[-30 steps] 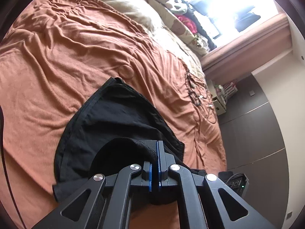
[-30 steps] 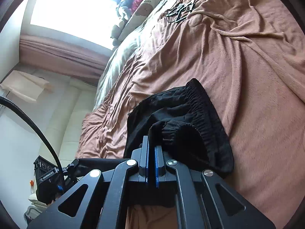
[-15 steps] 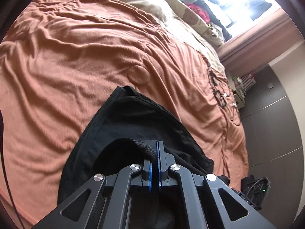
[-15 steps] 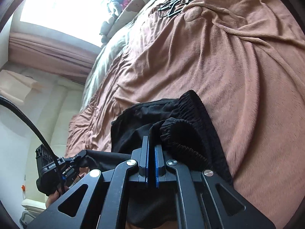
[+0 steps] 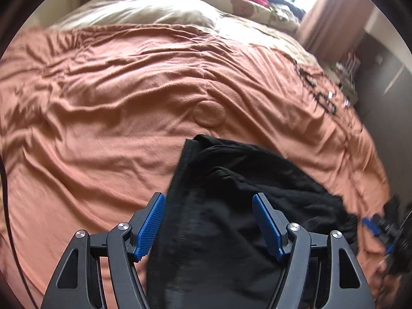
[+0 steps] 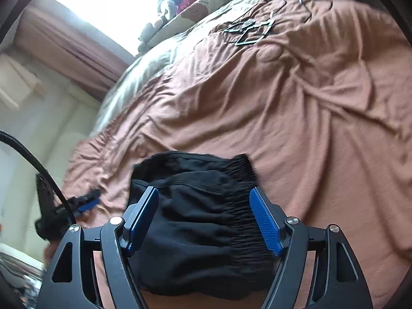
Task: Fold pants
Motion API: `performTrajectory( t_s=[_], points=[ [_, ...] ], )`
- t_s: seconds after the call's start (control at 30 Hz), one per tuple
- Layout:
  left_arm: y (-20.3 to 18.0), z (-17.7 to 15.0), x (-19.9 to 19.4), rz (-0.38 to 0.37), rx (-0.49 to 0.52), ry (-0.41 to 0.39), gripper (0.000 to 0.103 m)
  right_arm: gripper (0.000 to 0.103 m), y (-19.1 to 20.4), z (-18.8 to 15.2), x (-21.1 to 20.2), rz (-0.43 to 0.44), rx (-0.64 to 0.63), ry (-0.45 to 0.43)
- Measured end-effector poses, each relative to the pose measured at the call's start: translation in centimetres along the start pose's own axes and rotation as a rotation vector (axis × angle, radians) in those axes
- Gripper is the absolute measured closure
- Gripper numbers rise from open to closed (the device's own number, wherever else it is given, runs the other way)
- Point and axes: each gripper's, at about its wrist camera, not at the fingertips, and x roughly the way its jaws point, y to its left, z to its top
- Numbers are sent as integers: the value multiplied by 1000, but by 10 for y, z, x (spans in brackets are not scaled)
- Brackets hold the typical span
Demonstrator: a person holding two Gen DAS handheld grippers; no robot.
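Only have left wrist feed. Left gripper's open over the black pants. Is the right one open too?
Observer: Yes. Right gripper has its jaws spread, with the pants lying between them, not pinched.
Operator: Which part of the pants is under it?
Observer: The gathered elastic waistband, bunched on top of the folded pile.
Operator: Anything else on the bed on that side?
Observer: Black wire hangers lie far up the orange blanket, apart from the pants.

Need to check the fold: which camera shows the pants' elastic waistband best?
Right wrist view: the gathered waistband runs clearly along the pants' right edge. The left wrist view shows mostly plain fabric and a side seam, blurred.
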Motion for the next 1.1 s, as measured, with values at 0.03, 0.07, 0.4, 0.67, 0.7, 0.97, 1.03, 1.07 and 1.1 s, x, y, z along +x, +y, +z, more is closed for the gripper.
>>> performTrajectory(
  t_s=[0.03, 0.07, 0.4, 0.67, 0.7, 0.97, 1.03, 1.07, 1.1],
  points=[
    [-1, 1, 3, 14, 37, 3, 31, 31, -1, 1, -3, -19, -18, 6],
    [-3, 1, 4, 23, 63, 5, 31, 31, -1, 1, -5, -31, -30, 13],
    [-18, 8, 46, 29, 335, 58, 32, 43, 4, 12, 7, -135, -158, 110],
    [-28, 7, 77, 2, 409, 80, 37, 44, 6, 12, 28, -152, -221, 151],
    [-29, 7, 81, -1, 417, 85, 39, 45, 6, 12, 31, -151, -226, 153],
    [-32, 12, 109, 3, 446, 108, 52, 62, 7, 19, 55, -138, -244, 176],
    [-30, 12, 113, -11, 449, 116, 52, 62, 8, 20, 59, -139, -250, 179],
    [-30, 13, 114, -15, 448, 116, 53, 62, 7, 20, 61, -142, -251, 182],
    [-30, 13, 115, -25, 446, 115, 58, 63, 6, 20, 64, -144, -249, 186]
  ],
)
